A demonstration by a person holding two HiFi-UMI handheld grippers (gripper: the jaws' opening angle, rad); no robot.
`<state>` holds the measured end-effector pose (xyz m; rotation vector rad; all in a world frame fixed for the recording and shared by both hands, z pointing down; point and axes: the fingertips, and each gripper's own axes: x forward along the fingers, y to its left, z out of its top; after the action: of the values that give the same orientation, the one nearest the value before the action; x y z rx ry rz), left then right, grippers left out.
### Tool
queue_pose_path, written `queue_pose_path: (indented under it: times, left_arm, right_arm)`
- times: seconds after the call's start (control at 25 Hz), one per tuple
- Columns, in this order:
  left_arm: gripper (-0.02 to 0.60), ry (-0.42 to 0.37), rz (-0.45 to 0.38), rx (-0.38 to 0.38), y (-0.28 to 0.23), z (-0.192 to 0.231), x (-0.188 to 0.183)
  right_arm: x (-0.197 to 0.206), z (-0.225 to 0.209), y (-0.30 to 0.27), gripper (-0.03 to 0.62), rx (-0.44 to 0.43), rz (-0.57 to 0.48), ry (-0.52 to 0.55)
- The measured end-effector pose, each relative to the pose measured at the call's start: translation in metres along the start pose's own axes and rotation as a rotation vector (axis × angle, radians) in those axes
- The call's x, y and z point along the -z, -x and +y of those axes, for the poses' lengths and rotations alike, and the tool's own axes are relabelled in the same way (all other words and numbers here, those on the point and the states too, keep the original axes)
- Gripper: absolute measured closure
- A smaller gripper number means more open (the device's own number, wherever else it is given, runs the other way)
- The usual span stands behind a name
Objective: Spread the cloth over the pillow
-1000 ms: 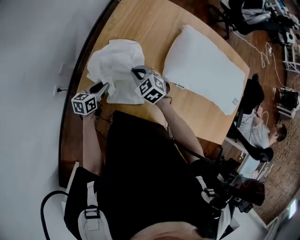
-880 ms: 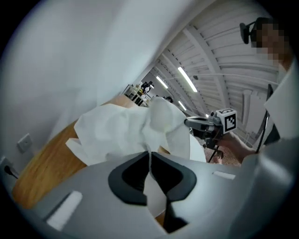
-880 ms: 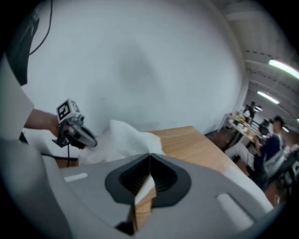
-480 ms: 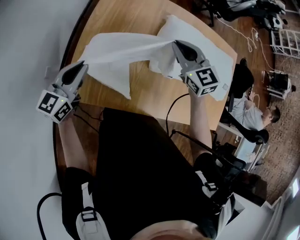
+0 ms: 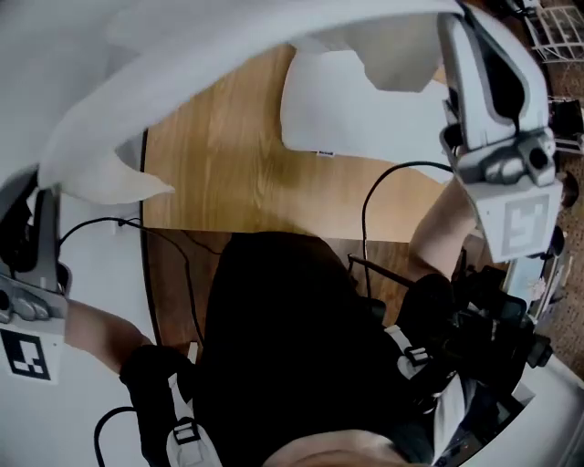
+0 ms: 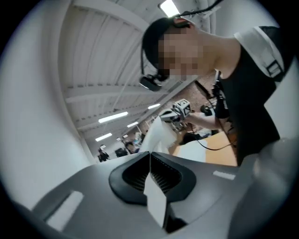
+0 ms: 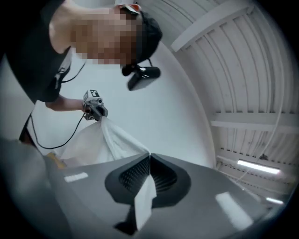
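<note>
The white cloth [image 5: 228, 50] hangs in the air, stretched in a band between both grippers high above the table. My left gripper [image 5: 44, 196] at the left edge is shut on one corner; a flap of cloth [image 6: 156, 200] sticks out behind its closed jaws. My right gripper [image 5: 453, 27] at the upper right is shut on another corner, and the cloth [image 7: 117, 140] runs from it towards the left gripper [image 7: 95, 108]. The white pillow [image 5: 365, 119] lies flat on the wooden table [image 5: 219, 173], below and beyond the cloth, partly hidden by it.
A black cable [image 5: 383, 191] loops over the table's near edge by the right arm. A white wall [image 5: 55, 73] runs along the table's left side. Office chairs, desks and seated people fill the room behind [image 6: 117, 149].
Both grippers have risen steeply and moved apart. The cloth has come off the table, where it lay bunched, and is now pulled out between them in the air.
</note>
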<state>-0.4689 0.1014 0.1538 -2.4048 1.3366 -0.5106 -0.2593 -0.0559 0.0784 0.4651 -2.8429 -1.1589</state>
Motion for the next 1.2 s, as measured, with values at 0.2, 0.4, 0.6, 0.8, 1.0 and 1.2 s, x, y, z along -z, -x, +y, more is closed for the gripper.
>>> queue_pose_path:
  times: [0.2, 0.4, 0.6, 0.8, 1.0, 1.2]
  left_arm:
    - [0.569, 0.499, 0.473, 0.349, 0.012, -0.205, 0.178]
    - [0.569, 0.848, 0.781, 0.595, -0.005, -0.38, 0.366]
    - [0.569, 0.767, 0.902, 0.632, -0.014, -0.4, 0.384]
    - [0.568, 0.795, 0.842, 0.547, -0.021, -0.395, 0.382]
    - [0.49, 1.07, 0.525, 0.407, -0.033, -0.408, 0.364]
    - [0.491, 1.304, 0.136, 0.283, 0.012, -0.341, 0.326]
  right_arm:
    - [0.135, 0.201, 0.121, 0.588, -0.432, 0.512, -0.12]
    - [0.301, 0.448, 0.231, 0.589, -0.842, 0.866, -0.448]
    - [0.314, 0.474, 0.261, 0.458, -0.823, 0.942, -0.697]
    - [0.346, 0.252, 0.228, 0.395, -0.159, 0.793, -0.794]
    - [0.483, 0.138, 0.215, 0.372, 0.155, 0.928, -0.717]
    - [0.49, 0.142, 0.196, 0.53, 0.129, 1.063, -0.656]
